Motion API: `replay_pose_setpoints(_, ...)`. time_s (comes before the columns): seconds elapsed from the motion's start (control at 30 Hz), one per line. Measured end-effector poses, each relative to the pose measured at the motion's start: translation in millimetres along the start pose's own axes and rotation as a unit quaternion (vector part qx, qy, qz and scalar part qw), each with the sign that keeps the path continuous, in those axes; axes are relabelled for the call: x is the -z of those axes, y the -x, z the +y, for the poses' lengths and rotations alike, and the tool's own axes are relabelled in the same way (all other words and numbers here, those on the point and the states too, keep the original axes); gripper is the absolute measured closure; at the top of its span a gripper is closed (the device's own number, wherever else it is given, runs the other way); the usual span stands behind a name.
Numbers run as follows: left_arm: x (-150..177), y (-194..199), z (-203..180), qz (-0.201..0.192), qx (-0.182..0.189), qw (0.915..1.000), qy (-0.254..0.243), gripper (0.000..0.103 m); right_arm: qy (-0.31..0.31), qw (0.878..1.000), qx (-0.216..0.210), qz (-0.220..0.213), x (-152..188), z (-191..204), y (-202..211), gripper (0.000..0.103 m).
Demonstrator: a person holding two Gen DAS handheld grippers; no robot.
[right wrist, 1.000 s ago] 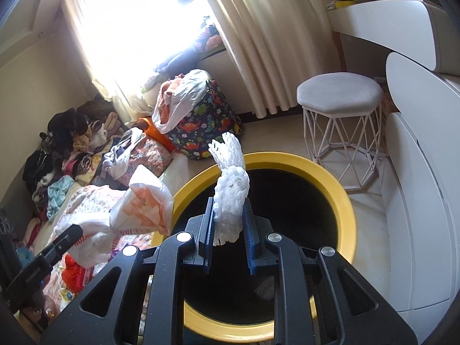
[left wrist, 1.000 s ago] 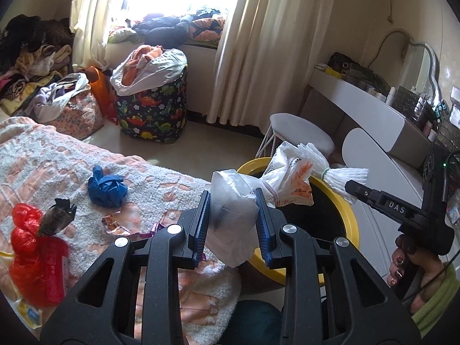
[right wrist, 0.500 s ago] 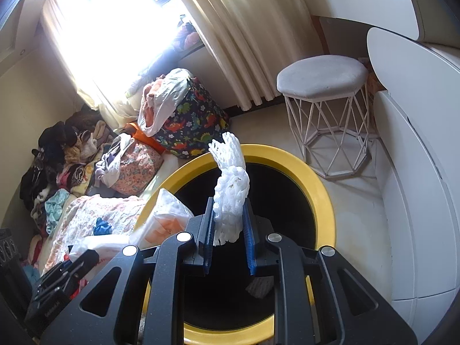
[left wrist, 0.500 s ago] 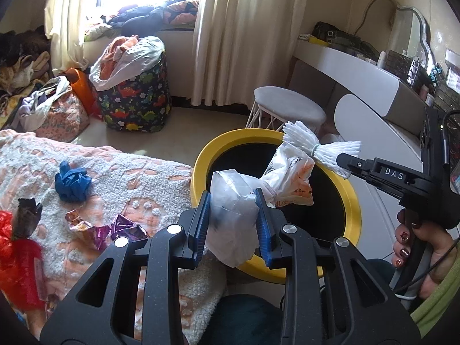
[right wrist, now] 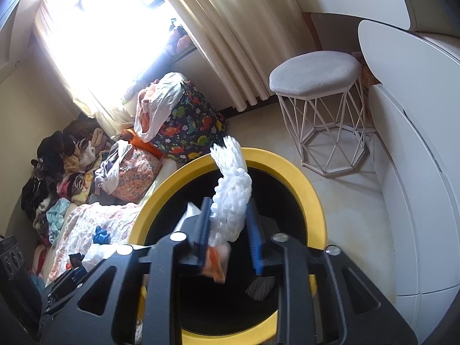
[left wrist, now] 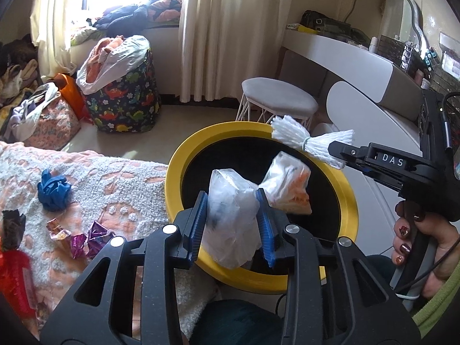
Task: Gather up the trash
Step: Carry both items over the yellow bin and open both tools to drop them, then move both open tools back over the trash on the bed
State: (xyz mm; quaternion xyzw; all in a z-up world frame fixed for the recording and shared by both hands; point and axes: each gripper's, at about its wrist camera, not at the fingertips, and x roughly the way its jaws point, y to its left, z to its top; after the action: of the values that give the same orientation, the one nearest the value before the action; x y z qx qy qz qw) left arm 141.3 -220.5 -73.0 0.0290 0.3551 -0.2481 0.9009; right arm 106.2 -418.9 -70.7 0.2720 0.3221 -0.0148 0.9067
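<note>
Both grippers are positioned over the yellow-rimmed bin, which stands on the pale floor against the edge of the bed.

The left gripper has its jaws around a crumpled white plastic bag, directly above the bin's near rim. The jaws have just been widening; the blue pads still appear to touch the bag on both sides, so it counts as held. A second lobe of the bag, with orange print, hangs over the black interior.

The right gripper has just been spreading its jaws. The white foam netting bundle sits between them over the bin mouth; a gap shows at the right pad, and contact on the left pad cannot be confirmed. In the left wrist view the bundle projects from that gripper's tip above the far rim, and a hand with painted nails holds the handle.

Bed surface: a peach and white fleece blanket carrying a crumpled blue item, foil wrappers and a red item at the left edge.

Room: cream curtains at a bright window, a dinosaur-print hamper stuffed with clothes, a floral bag beside it, a grey stool on a white wire frame, and a white curved vanity with a mirror.
</note>
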Motion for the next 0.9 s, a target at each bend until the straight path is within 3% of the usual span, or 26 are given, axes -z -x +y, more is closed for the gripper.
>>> replay_pose_setpoints(0.07,0,0,0,-0.002,0.002,1.0,0.001,0.063,-0.002,1.0,0.004,-0.004,1,-1,1,0.062)
replay_pose_setpoints(0.1,-1,1,1,-0.004,0.0,1.0,0.002,0.05,-0.002,1.0,0.004,-0.003,0,-1,1,0.061)
replay_pose_setpoints(0.17,-1,5,3,-0.013,0.004,0.9999,0.01,0.033,0.0,1.0,0.004,-0.003,0,-1,2,0.06)
replay_pose_setpoints(0.3,-2,15,11,-0.029,-0.008,0.9993,0.023,0.014,0.011,1.0,0.003,-0.01,0,5,6,0.051)
replay_pose_setpoints(0.53,-1,38,29,-0.057,-0.032,0.9966,0.05,0.011,0.048,0.998,-0.015,-0.025,1,27,12,0.044)
replay_pose_setpoints(0.9,6,68,64,-0.081,-0.073,0.9906,0.083,0.011,0.107,0.993,-0.056,-0.015,17,75,13,0.042)
